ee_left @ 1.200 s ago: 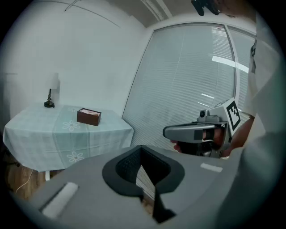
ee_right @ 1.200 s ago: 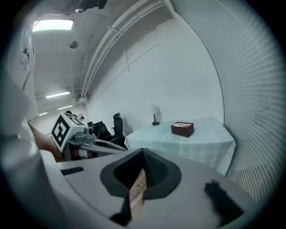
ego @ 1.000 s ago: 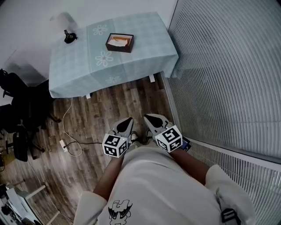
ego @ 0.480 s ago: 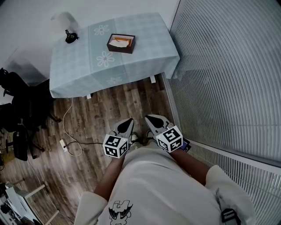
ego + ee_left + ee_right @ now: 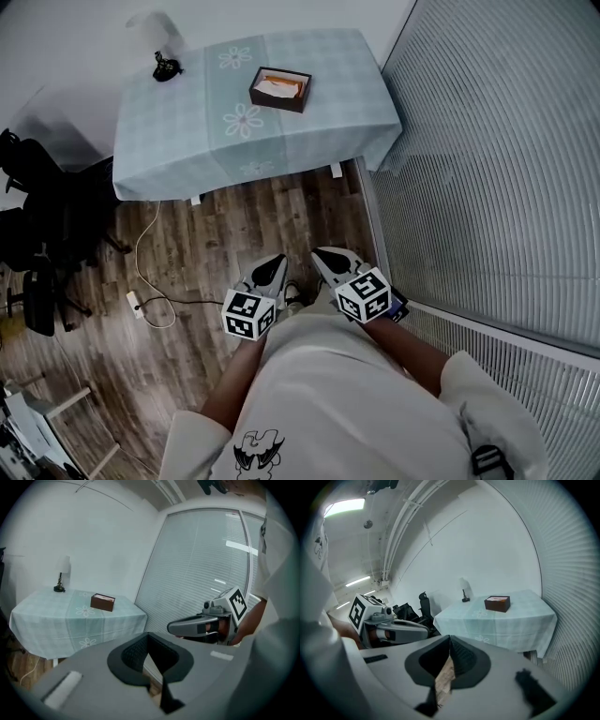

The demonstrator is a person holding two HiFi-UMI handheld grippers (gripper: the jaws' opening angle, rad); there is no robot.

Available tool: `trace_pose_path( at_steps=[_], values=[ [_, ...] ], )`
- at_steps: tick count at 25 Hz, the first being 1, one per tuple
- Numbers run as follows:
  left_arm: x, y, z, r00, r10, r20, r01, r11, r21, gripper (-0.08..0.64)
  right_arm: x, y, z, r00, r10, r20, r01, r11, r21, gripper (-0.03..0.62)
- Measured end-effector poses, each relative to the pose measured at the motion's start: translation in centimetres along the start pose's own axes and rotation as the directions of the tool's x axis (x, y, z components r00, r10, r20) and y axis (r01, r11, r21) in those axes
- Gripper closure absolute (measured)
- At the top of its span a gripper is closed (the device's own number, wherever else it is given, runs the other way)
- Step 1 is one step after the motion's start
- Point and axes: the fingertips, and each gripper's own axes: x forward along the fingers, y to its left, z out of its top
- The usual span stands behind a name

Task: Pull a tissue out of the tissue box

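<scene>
While the dark brown tissue box point(image 5: 280, 89) sits open-topped on the pale checked tablecloth point(image 5: 178, 141), well apart from both grippers, the left gripper point(image 5: 276, 262) and right gripper point(image 5: 322, 253) hang low before the person's body, angled downward, jaws pressed together on nothing. Pale tissue shows inside the box, too small to make out.

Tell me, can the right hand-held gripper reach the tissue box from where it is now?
Probably not yet. The right hand-held gripper hangs by the person's body; the tissue box sits far off on the table, across wooden floor. Nothing blocks the path; walking closer should help.
</scene>
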Motion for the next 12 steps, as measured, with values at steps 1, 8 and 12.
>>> trace_pose_path(
  at_steps=[1,8,12],
  values=[
    [-0.1,0.5,0.0,1.0,-0.002,0.0,0.002,1.0,0.014,0.554,0.6,0.2,0.1,1.0,-0.005,0.0,0.005,1.0,-0.003,0.58],
    [0.1,4.1,0.0,1.0,-0.008,0.014,0.009,0.999,-0.045,0.554,3.5,-0.5,1.2,0.999,-0.049,-0.02,0.049,0.999,0.008,0.58],
    [2.6,7.6,2.4,0.999,0.019,0.031,-0.017,0.998,-0.063,0.554,6.7,-3.8,3.6,0.999,-0.035,-0.023,0.035,0.999,-0.002,0.58]
  ],
)
